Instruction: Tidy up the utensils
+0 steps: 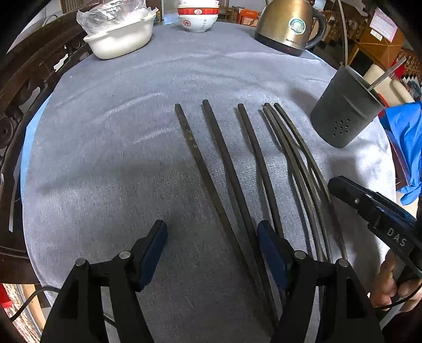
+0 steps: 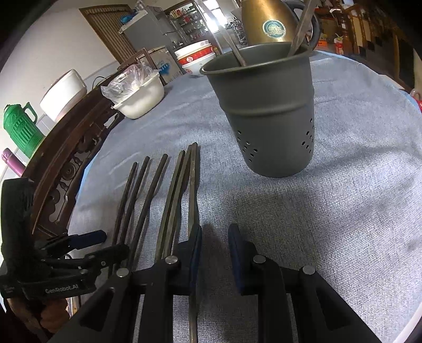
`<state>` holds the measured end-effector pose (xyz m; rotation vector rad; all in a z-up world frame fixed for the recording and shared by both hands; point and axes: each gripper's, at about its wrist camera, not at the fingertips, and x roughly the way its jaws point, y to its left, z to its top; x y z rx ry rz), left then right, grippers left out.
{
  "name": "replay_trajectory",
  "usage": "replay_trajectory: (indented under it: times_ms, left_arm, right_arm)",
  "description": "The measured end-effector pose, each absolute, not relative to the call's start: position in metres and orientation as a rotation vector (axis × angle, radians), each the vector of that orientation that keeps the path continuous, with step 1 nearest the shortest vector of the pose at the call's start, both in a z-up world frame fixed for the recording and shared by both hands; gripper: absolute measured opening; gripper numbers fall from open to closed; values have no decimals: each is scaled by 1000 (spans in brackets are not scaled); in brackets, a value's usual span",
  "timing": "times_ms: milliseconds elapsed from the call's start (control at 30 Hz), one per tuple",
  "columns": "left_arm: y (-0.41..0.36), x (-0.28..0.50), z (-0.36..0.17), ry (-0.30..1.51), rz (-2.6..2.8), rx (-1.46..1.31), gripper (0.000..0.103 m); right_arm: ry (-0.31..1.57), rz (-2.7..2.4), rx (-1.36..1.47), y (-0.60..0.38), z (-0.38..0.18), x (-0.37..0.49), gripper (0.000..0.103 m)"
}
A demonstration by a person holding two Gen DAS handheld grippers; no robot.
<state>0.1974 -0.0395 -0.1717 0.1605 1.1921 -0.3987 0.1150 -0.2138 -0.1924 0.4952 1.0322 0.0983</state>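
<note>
Several dark chopsticks (image 1: 211, 163) (image 2: 158, 184) lie side by side on the grey tablecloth (image 1: 105, 158). To their right stands a grey perforated utensil holder (image 1: 343, 113) (image 2: 269, 113) with metal utensils (image 2: 237, 52) in it. My left gripper (image 1: 211, 232) (image 2: 110, 241) hovers open over the near ends of the two leftmost chopsticks, which run between its fingers without touching the pads. My right gripper (image 2: 215, 234) (image 1: 335, 184) points down just right of the bundle. Its jaws stand slightly apart with only cloth showing between them, and the rightmost chopstick passes under its left finger (image 2: 196, 237).
A brass kettle (image 1: 287, 26) (image 2: 266, 21), stacked red-rimmed bowls (image 1: 197, 15) (image 2: 195, 58) and a white dish with a plastic bag (image 1: 118, 39) (image 2: 139, 97) stand at the far edge. A carved wooden chair (image 1: 21, 92) borders the left; blue fabric (image 1: 406, 137) lies right.
</note>
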Motion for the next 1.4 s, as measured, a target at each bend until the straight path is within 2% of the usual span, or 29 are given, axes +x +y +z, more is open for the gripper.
replay_trajectory:
  times_ms: [567,733,1033,1100,1400]
  left_arm:
    - [-6,154,-163,1147,-542,211,72]
    - [10,169,-154,1152,-579,129,72]
    - [14,216,-148,1177,-502,120,72]
    - [14,227,-152,1204,-489,99,72]
    - [2,274,-149,1211,-454,73,71]
  right_arm:
    - [1051,92,463,-207,-186,124,24]
    - [1015,96,387,-194,-171,150,24]
    - [1109,33,275,-177,-186,197,23]
    - [1144,18,279,-179,-189,204,19]
    - [1198,-35,270,-178,-194,227,18]
